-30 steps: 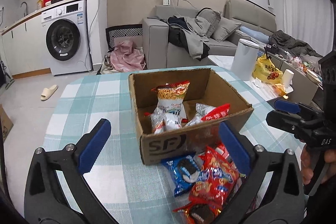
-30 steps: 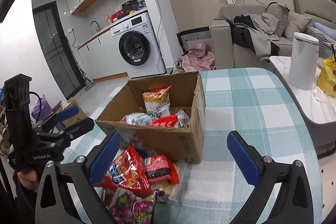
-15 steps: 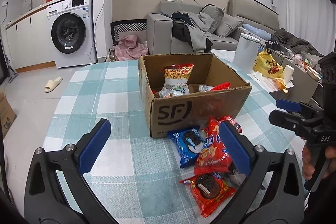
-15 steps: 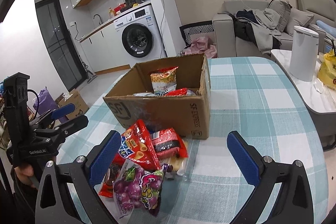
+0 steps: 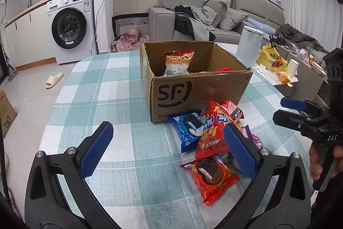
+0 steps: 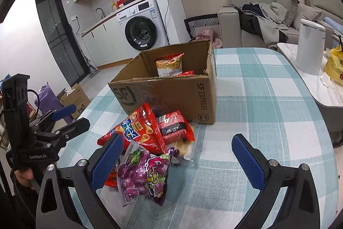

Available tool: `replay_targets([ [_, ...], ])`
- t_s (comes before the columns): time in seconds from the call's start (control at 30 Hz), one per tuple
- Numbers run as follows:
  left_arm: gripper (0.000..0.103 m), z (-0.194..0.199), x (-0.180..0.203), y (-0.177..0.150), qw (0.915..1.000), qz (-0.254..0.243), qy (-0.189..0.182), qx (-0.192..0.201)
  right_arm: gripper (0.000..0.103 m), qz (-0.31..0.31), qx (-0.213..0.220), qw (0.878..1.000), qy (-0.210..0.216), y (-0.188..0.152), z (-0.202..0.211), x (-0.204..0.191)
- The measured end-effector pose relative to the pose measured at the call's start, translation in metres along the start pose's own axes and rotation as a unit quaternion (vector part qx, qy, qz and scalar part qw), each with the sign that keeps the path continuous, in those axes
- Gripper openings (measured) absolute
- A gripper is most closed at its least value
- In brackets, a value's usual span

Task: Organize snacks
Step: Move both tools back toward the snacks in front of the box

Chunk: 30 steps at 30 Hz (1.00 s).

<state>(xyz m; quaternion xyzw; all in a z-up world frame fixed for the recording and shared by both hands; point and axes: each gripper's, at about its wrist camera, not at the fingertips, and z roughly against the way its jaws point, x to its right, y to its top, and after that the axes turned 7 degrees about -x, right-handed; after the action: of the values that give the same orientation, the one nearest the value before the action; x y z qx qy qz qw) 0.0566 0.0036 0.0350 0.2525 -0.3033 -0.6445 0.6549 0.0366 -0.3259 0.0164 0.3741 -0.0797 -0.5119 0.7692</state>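
A cardboard SF box (image 5: 199, 89) (image 6: 171, 91) stands on the checked table and holds a noodle snack bag (image 5: 177, 62) and other packets. Loose snacks lie in front of it: a blue cookie pack (image 5: 187, 129), a red chip bag (image 5: 212, 132) (image 6: 137, 128), a red cookie pack (image 5: 211, 175), a red-black packet (image 6: 173, 127) and a purple grape candy bag (image 6: 143, 173). My left gripper (image 5: 167, 150) is open and empty, above the table left of the pile. My right gripper (image 6: 179, 161) is open and empty, over the candy bag's right side.
The round table (image 5: 103, 100) has a teal checked cloth. A white bin (image 6: 308, 46) and a yellow bag (image 5: 271, 59) stand on a side table to the right. A sofa (image 5: 193, 20) and a washing machine (image 5: 70, 27) are behind.
Both grippers have pulled back and down from the box, so the loose snack pile now shows in full in front of them. Both stay open and empty.
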Motion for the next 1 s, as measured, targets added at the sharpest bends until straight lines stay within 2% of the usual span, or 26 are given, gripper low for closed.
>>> replay_targets([
  [0.53,0.103,-0.017,0.01,-0.015,0.999,-0.02,-0.007,-0.04,0.103,0.025,-0.06,0.998,0.011,-0.017,-0.03,-0.013],
  [0.8,0.103,-0.03,0.009,-0.018,0.9979,-0.018,-0.013,-0.06,0.103,0.04,-0.069,0.996,0.03,-0.018,-0.031,-0.019],
  [1.0,0.103,-0.038,0.019,-0.023,0.9954,-0.052,-0.019,-0.079,0.103,0.049,-0.084,0.995,0.035,-0.021,-0.037,-0.024],
])
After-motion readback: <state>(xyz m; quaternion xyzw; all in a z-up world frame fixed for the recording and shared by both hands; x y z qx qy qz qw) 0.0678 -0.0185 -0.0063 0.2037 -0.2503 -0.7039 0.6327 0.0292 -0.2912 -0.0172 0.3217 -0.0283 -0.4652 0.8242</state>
